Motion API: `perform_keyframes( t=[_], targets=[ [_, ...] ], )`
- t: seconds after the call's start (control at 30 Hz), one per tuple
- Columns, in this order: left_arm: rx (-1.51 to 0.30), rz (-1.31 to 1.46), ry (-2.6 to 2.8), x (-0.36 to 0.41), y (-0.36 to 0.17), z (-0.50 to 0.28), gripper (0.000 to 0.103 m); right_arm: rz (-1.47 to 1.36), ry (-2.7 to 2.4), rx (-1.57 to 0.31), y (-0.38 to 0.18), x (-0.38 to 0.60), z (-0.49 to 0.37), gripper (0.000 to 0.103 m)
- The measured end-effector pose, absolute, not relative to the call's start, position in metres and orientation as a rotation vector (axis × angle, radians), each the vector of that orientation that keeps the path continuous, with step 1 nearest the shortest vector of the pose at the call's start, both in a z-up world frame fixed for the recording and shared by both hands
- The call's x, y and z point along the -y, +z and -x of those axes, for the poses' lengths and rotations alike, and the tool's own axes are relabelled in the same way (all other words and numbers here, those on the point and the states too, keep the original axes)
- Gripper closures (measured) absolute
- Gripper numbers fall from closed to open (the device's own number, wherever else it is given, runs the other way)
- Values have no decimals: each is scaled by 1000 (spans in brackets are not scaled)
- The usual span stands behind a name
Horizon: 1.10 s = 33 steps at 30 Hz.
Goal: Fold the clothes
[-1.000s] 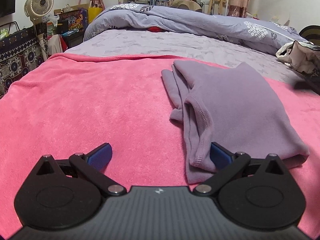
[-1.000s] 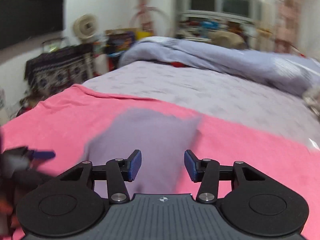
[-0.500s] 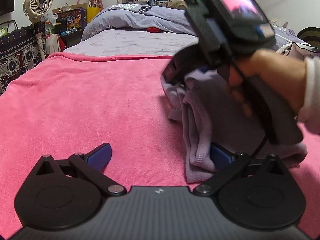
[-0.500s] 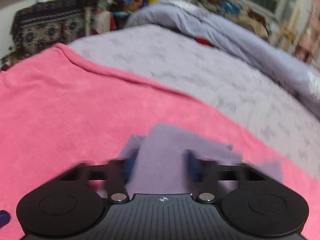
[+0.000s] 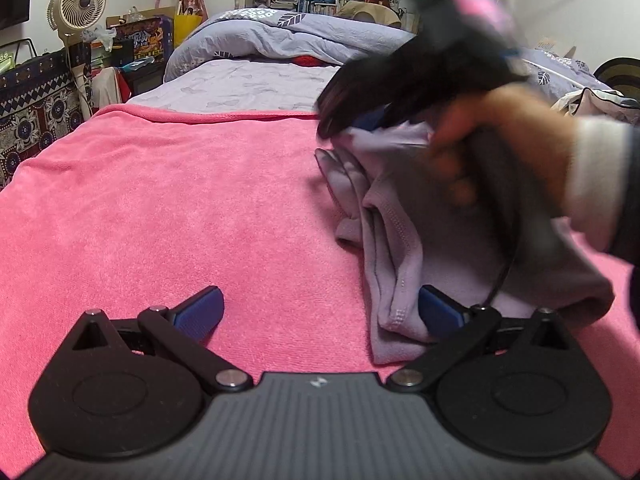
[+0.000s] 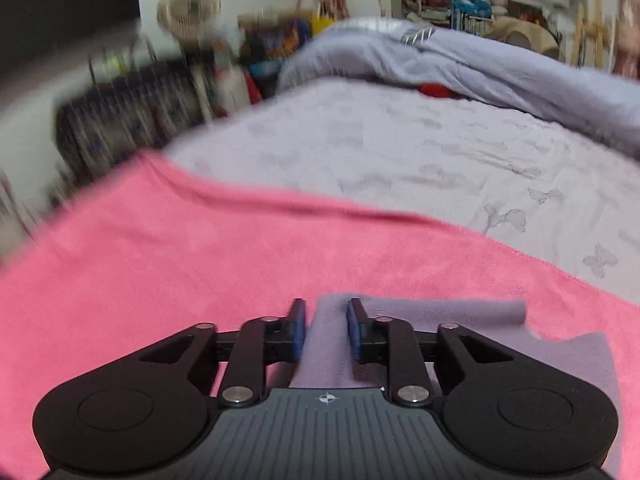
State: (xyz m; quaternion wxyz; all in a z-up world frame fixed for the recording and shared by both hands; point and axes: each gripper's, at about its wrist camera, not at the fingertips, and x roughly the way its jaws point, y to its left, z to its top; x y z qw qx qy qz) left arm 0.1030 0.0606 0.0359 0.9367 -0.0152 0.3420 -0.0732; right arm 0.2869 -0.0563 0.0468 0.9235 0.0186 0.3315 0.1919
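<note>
A folded lilac garment (image 5: 404, 248) lies on the pink blanket (image 5: 160, 208). My left gripper (image 5: 320, 312) is open and low on the blanket; its right finger (image 5: 440, 312) touches the garment's near corner. My right gripper (image 6: 326, 330) is shut on the garment's far edge (image 6: 324, 344) and lifts it. It shows in the left wrist view (image 5: 400, 92) above the garment, blurred, with the hand that holds it.
The pink blanket covers a bed with a lilac sheet (image 5: 248, 84) and a bunched quilt (image 5: 312, 36) at the far end. A fan (image 5: 78, 4), boxes and a patterned cloth (image 5: 28, 112) stand at the left. Other clothes (image 5: 596, 100) lie at the right.
My right gripper has come over the garment, closed on its far edge and raised it. My left gripper has stayed in place, open.
</note>
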Motion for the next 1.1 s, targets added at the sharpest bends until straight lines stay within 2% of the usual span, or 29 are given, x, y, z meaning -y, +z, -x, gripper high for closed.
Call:
perform_keyframes(
  t=[0.07,0.17,0.27,0.33,0.37,0.4,0.47,0.6,0.63,0.7,0.73,0.83,0.9,0.97,1.1],
  targets=[
    [-702,33,-149,-61,36,-103,0,-96,383,-604,69,85,-261,73],
    [-706,37,-150,-61,37,-102,0,75,296,-591,76,98,-231,72],
    [-707,54,-148,-65,40,-100,0,229,277,-683,39,93,-211,72],
    [-685,94,-126,-72,44,-96,0,324,243,-579,15,86,-188,73],
    [-674,110,-112,-74,46,-95,0,345,236,-547,11,82,-183,75],
    [-674,108,-101,-73,45,-96,0,334,244,-547,12,79,-183,82],
    [-674,106,-80,-70,44,-99,0,303,260,-550,14,76,-184,90],
    [-684,95,-39,-64,42,-105,0,250,329,-594,31,86,-192,91],
    [-699,81,-34,-62,40,-107,0,223,351,-599,37,92,-193,88],
    [-685,79,-32,-62,42,-104,0,98,356,-579,50,112,-195,53],
    [-688,80,-31,-62,42,-104,0,41,336,-560,58,123,-196,48],
    [-695,82,-30,-62,40,-105,0,17,231,-608,56,137,-219,47],
    [-696,77,-29,-61,40,-106,0,92,166,-703,28,132,-245,49],
    [-696,80,-29,-62,40,-108,0,78,139,-698,10,131,-261,47],
    [-697,85,-30,-64,39,-108,0,27,149,-784,21,137,-288,42]
  ],
)
